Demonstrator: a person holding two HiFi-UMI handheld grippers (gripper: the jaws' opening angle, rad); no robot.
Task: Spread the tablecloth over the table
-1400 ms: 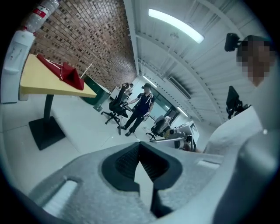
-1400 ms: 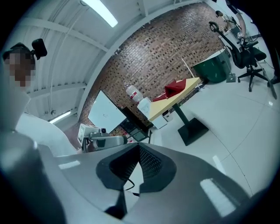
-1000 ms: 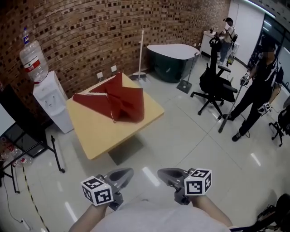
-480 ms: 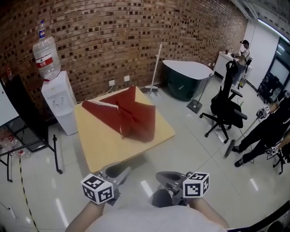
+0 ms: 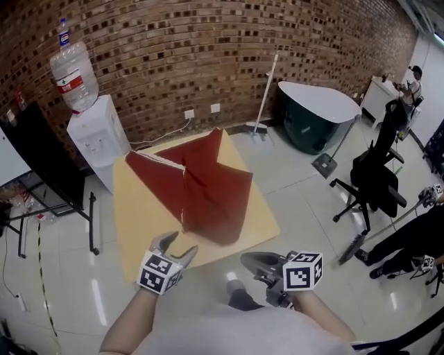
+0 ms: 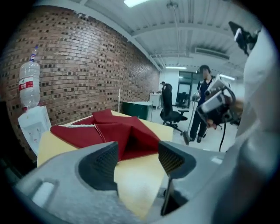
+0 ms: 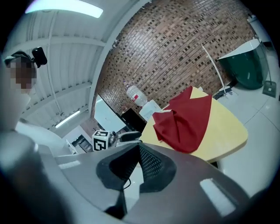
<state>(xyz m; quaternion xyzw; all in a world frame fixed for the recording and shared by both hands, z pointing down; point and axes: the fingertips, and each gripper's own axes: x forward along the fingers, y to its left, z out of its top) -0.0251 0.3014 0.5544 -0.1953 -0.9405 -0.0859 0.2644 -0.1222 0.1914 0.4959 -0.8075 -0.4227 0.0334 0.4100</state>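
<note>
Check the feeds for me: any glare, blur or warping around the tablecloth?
Head view: sharp; tablecloth evenly lit, brick wall bowed by the lens, light streaks on the glossy floor. Left gripper view: fisheye with dark corners, tablecloth clear, near foreground soft. Right gripper view: tilted fisheye, ceiling light blown out, tablecloth readable.

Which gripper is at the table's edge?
The left gripper, jaws opening and empty, overlaps the near edge of the table; the right gripper, shut, hangs over floor.

No readable text. Water bottle (image 5: 74, 66) carries a red label (image 5: 69, 82); its print is too small to read.
</note>
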